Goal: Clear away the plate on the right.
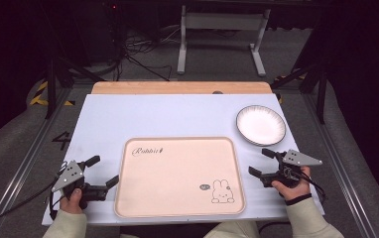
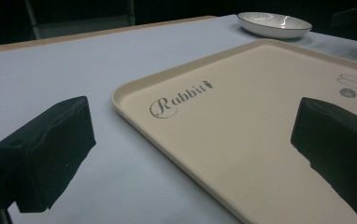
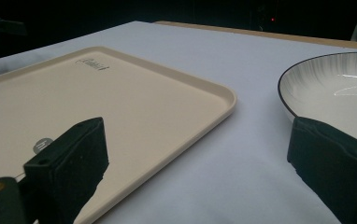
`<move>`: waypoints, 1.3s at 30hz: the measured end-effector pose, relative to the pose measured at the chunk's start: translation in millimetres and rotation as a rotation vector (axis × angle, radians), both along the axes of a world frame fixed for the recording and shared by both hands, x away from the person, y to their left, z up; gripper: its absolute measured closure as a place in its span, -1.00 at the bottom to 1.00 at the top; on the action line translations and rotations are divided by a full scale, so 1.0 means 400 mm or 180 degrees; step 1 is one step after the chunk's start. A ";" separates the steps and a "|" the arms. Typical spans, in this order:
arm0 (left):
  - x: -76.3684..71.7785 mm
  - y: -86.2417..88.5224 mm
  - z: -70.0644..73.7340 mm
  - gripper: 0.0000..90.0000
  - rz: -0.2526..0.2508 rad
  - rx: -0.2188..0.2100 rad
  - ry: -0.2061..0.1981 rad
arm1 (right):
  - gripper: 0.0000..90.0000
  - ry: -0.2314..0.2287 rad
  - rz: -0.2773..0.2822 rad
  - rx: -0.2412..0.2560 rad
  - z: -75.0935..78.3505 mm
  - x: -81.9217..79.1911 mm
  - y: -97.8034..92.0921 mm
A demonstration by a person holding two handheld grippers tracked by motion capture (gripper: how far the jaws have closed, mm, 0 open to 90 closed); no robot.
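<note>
Both claws were held wide open, empty: left claw (image 1: 102, 172) beside tray (image 1: 179, 208), right claw (image 1: 263, 162) nr plate (image 1: 260, 125). Plate could be knocked off worktop (image 1: 108, 119) if approached carelessly.

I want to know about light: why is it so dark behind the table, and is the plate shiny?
High view: the table is lit, the floor behind dark. Right gripper view: the plate shows bright glare streaks, and the near jaws look soft. Left gripper view: the tray looks dim.

Left gripper (image 1: 102, 171) and right gripper (image 1: 260, 162), each in a hand, jaws wide apart, nothing between.
</note>
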State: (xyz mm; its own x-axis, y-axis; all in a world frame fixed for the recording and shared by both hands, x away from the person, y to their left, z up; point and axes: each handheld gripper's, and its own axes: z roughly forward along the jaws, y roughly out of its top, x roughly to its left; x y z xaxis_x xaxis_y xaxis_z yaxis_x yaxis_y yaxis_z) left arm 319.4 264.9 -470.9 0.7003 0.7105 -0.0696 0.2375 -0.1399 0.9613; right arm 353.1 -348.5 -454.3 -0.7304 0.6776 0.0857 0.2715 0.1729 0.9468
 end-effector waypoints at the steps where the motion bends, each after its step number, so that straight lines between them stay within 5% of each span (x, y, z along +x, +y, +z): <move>1: 0.000 0.000 0.000 -0.99 0.0000 0.0000 0.0000 | -0.82 -0.0005 -0.0006 -0.0009 0.000 0.000 0.000; 21: 0.003 -0.002 0.000 -0.99 -0.0018 0.0021 0.0022 | -0.78 -0.0080 -0.0002 -0.0014 0.004 -0.004 -0.001; 39: 0.002 -0.003 0.000 -0.99 -0.0009 0.0025 0.0019 | -0.73 -0.0014 -0.0073 -0.0097 0.062 0.030 0.002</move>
State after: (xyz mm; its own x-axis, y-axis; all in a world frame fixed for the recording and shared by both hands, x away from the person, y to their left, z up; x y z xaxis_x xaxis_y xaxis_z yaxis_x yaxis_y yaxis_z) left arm 320.2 263.6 -470.8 0.7020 0.7089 -0.0683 0.2429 -0.1482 0.9587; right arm 365.2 -347.6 -429.5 -0.7150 0.6964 0.0615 0.2715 0.1954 0.9424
